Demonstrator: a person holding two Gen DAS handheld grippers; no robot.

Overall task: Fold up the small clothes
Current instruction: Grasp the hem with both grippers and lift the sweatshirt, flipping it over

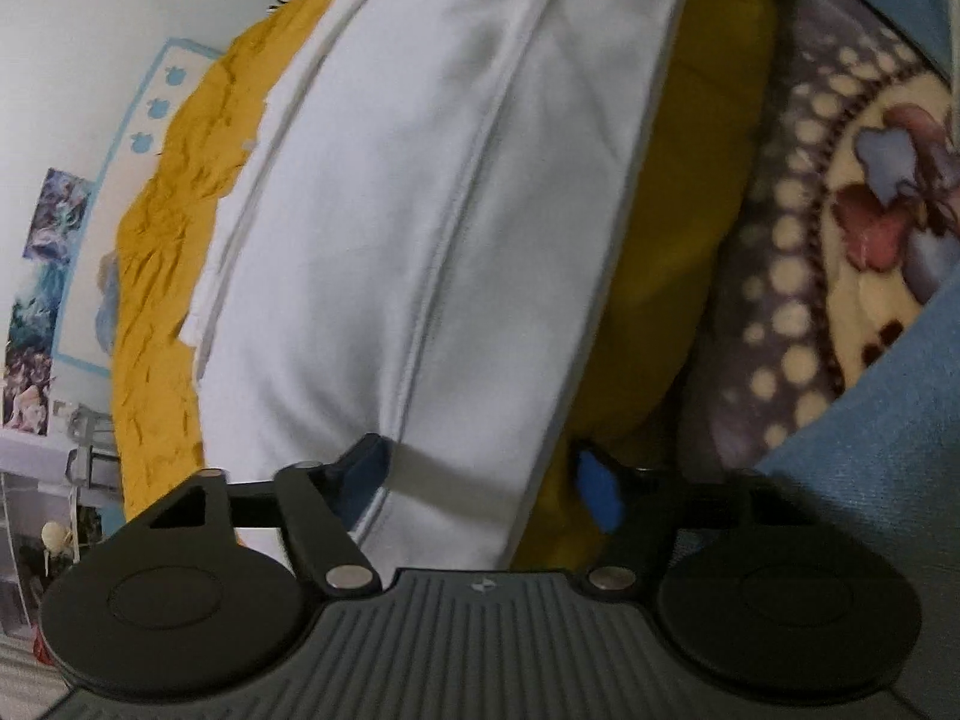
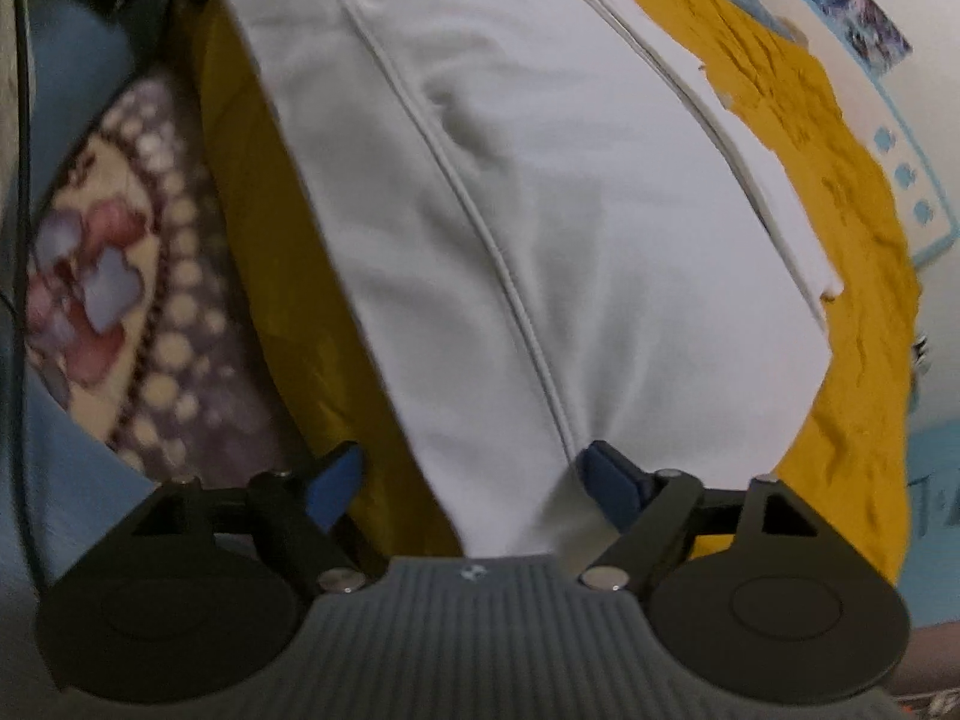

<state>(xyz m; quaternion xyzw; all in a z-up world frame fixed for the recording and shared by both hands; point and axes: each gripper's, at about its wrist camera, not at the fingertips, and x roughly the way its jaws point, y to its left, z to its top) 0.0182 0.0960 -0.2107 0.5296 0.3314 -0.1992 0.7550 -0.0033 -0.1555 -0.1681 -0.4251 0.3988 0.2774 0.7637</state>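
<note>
Both grippers low over a white garment, jaws spread, nothing pinched.

The white garment (image 1: 432,228) lies flat on a mustard cloth (image 1: 162,276), patterned blanket (image 1: 840,228) beyond. Left gripper (image 1: 480,480) and right gripper (image 2: 474,480) each straddle a near edge at 6 o'clock, pads off the fabric; likely placed to take matching corners for a fold.

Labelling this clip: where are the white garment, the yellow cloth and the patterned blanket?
white garment (image 1: 372,228), left wrist view, middle panel.
yellow cloth (image 2: 840,276), right wrist view, wrinkled part.
patterned blanket (image 1: 798,276), left wrist view, dotted band.
</note>
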